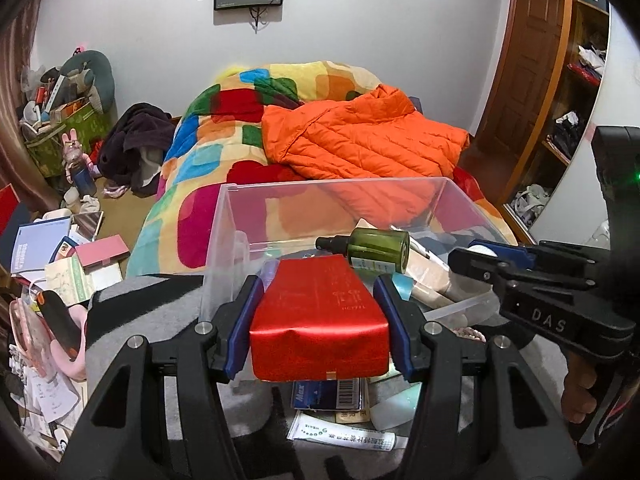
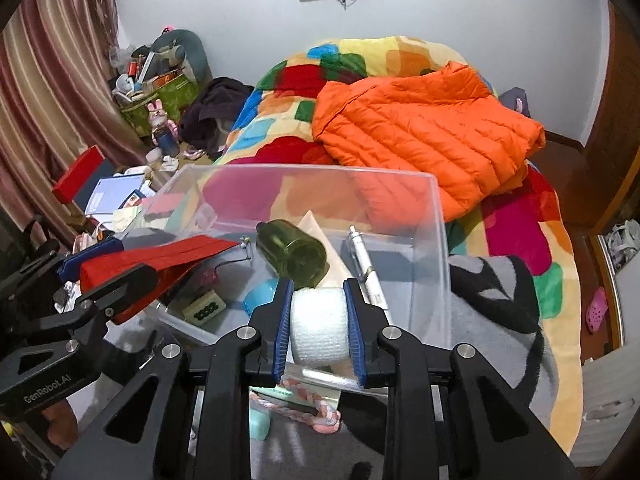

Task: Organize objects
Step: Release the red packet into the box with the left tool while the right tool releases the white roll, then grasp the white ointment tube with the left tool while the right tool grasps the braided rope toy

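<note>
1. Clear bin (image 1: 448, 200) sits on the grey blanket (image 1: 152, 312) at the foot of the bed. Already inside: green bottle (image 2: 292, 254) lying on its side, white pen (image 2: 366, 264) by the right wall, blue round item (image 2: 260, 298), small green-patterned block (image 2: 204, 308), a pale flat pack under the bottle.
2. Left gripper (image 1: 320, 320) — jaws about half open, pads pressed on both sides of the red packet (image 1: 320, 316). Packet is held over the bin's near-left edge, not yet down.
3. Right gripper (image 2: 319, 320) — jaws narrow, clamped on the white roll (image 2: 319, 324). Roll hangs at the bin's near wall, above the floor of the bin.
4. Still outside, on the blanket in front of the bin: blue box with barcode (image 1: 330, 396), white tube (image 1: 344, 436), braided pink band (image 2: 304, 404), mint-green item (image 2: 259, 422).
5. Judgement: task partly done — roughly half the small items are binned, two are in transit, at least four are left. Bedside clutter on the floor may or may not belong to the task; cannot tell.
</note>
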Demonstrator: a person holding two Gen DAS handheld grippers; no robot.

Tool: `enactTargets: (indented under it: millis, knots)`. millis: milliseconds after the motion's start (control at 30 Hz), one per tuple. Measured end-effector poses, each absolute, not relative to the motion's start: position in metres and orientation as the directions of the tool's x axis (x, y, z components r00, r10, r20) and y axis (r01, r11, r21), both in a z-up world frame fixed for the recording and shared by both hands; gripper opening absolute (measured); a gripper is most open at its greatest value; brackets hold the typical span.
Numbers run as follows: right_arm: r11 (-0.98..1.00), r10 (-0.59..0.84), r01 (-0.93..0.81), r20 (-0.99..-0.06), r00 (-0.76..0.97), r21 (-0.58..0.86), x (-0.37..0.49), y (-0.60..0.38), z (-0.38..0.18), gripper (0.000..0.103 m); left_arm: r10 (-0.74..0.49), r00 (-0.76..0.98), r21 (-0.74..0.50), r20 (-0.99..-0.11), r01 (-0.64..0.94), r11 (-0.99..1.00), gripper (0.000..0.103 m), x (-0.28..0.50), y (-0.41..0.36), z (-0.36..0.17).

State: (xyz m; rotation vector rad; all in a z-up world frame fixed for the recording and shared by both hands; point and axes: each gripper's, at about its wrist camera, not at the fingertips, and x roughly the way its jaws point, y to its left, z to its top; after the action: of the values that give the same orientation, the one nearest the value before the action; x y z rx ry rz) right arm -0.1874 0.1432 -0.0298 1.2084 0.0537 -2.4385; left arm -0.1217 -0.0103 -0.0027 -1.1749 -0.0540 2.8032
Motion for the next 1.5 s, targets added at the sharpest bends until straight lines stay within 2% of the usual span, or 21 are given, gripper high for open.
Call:
enactTargets:
  millis: [100, 167, 233, 333, 467, 567, 767, 1100, 1200, 1300, 1367, 1433, 1500]
  knots:
    - [-0.904, -0.362, 0.397, -0.775, -0.519, 0.156, -0.185, 0.142, -0.03, 0.026, 0.112, -0.694, -0.078, -0.712, -0.081, -0.994, 0.06, -0.121, -0.011, -0.002]
    - [-0.901, -0.367, 0.403, -0.776, -0.514, 0.16, -0.183, 0.141, -0.029, 0.037, 0.114, -0.695, -0.083, -0.71, -0.078, -0.994, 0.068, -0.12, -0.012, -0.001]
    - [-0.903, -0.362, 0.402, -0.772, -0.522, 0.151, -0.181, 0.142, -0.027, 0.041, 0.111, -0.701, -0.083, -0.705, -0.074, -0.994, 0.07, -0.118, -0.013, 0.001]
    - [-0.901, -0.363, 0.409, -0.762, -0.536, 0.141, -0.174, 0.144, -0.02, 0.044, 0.114, -0.709, -0.086, -0.695, -0.076, -0.993, 0.072, -0.114, -0.016, 0.007]
    - [-0.898, -0.369, 0.42, -0.745, -0.555, 0.131, -0.161, 0.149, -0.011, 0.05, 0.112, -0.731, -0.094, -0.674, -0.066, -0.993, 0.085, -0.103, -0.026, 0.016]
    - [-0.895, -0.375, 0.428, -0.737, -0.562, 0.129, -0.151, 0.153, -0.008, 0.055, 0.1, -0.734, -0.088, -0.672, -0.054, -0.995, 0.09, -0.093, -0.034, 0.018]
    - [-0.898, -0.372, 0.418, -0.749, -0.549, 0.139, -0.136, 0.164, -0.016, 0.056, 0.091, -0.676, -0.065, -0.731, -0.064, -0.996, 0.092, -0.077, -0.035, -0.004]
    - [-0.923, -0.331, 0.334, -0.836, -0.437, 0.19, -0.143, 0.178, -0.074, 0.056, 0.143, -0.551, -0.05, -0.822, -0.18, -0.982, 0.092, -0.066, 0.003, -0.05]
    - [-0.925, -0.322, 0.333, -0.849, -0.42, 0.186, -0.148, 0.173, -0.087, 0.051, 0.156, -0.526, -0.055, -0.836, -0.203, -0.978, 0.092, -0.068, 0.013, -0.056]
    - [-0.926, -0.31, 0.34, -0.844, -0.437, 0.164, -0.148, 0.168, -0.088, 0.037, 0.126, -0.517, -0.02, -0.847, -0.206, -0.978, 0.092, -0.072, 0.022, -0.06]
    - [-0.916, -0.333, 0.359, -0.835, -0.438, 0.177, -0.146, 0.168, -0.086, 0.019, 0.118, -0.504, -0.017, -0.856, -0.201, -0.979, 0.092, -0.076, 0.024, -0.065]
    - [-0.915, -0.337, 0.363, -0.834, -0.437, 0.18, -0.144, 0.167, -0.086, 0.013, 0.092, -0.485, -0.004, -0.869, -0.18, -0.984, 0.092, -0.08, 0.025, -0.071]
    - [-0.915, -0.338, 0.361, -0.829, -0.445, 0.18, -0.141, 0.169, -0.085, 0.013, 0.073, -0.486, 0.008, -0.871, -0.163, -0.987, 0.091, -0.08, 0.023, -0.072]
